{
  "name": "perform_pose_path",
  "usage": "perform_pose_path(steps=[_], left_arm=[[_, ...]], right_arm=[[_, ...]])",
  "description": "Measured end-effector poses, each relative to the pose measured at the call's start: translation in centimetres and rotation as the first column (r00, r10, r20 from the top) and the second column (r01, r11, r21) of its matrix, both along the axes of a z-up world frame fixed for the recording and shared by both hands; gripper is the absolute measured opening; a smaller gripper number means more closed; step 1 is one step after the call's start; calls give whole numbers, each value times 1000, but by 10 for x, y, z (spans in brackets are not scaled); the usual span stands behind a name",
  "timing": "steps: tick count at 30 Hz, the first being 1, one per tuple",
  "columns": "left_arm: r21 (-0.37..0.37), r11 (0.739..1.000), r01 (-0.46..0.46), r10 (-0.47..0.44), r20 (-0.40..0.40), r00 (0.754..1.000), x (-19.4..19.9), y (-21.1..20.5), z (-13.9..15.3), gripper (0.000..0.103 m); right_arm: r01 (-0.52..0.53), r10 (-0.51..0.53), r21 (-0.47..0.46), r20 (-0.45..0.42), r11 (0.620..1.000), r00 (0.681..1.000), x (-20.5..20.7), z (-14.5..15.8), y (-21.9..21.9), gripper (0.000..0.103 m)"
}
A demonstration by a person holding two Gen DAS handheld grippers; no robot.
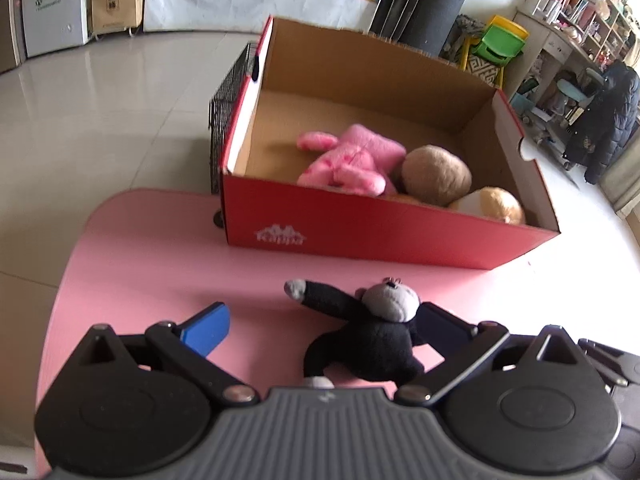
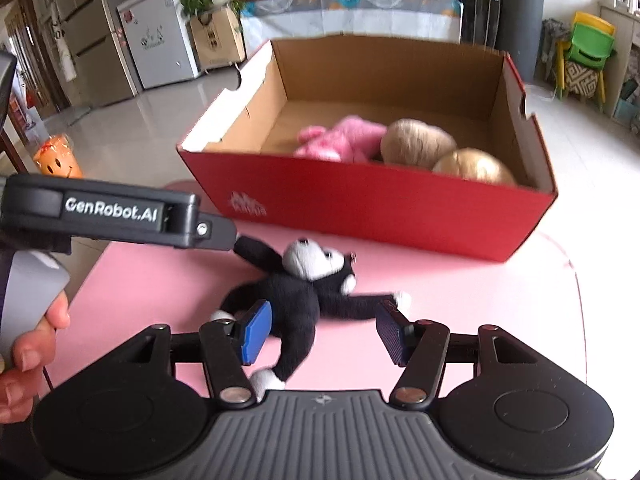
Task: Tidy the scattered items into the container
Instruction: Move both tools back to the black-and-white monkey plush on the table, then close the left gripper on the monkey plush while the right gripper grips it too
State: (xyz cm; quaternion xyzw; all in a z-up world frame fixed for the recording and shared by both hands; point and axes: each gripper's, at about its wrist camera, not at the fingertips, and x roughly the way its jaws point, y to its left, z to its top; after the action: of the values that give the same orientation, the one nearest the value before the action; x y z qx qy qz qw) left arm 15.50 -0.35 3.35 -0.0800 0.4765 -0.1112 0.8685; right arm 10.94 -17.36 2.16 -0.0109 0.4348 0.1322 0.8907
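Observation:
A black plush monkey with a grey face (image 1: 372, 336) lies flat on the pink table (image 1: 160, 264). My left gripper (image 1: 320, 326) is open around it, the monkey lying against the right finger. In the right wrist view the monkey (image 2: 296, 300) lies between the fingers of my open right gripper (image 2: 324, 332), blue pads on either side of its body. The red cardboard box (image 1: 380, 236) stands behind, holding a pink plush (image 1: 352, 160) and two tan plush toys (image 1: 436, 174). The box (image 2: 360, 208) and pink plush (image 2: 340, 138) also show in the right wrist view.
The left gripper's black body (image 2: 112, 216), held by a hand, shows at the left in the right wrist view. A black wire rack (image 1: 226, 108) stands behind the box's left side. White tiled floor, cabinets and shelves surround the table.

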Motion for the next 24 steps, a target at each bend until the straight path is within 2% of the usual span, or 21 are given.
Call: perform_pose_path(steps=[7,18,24], left_arm=[[-34,999,3,-4,-27,1000,8,-6,-18,103],[-87,995,52,-59,-75,995,24,-15,-38,103],[-92,993,79,-88,-97,991,32,-21,-51,103]], right_arm=[[3,-2,22,-45,1000,999,1,-23,4,59],[-4,6,37,-48,999,999,4,-43,12,59],[-11,13,45,-46,999,999,7,-53,15,58]])
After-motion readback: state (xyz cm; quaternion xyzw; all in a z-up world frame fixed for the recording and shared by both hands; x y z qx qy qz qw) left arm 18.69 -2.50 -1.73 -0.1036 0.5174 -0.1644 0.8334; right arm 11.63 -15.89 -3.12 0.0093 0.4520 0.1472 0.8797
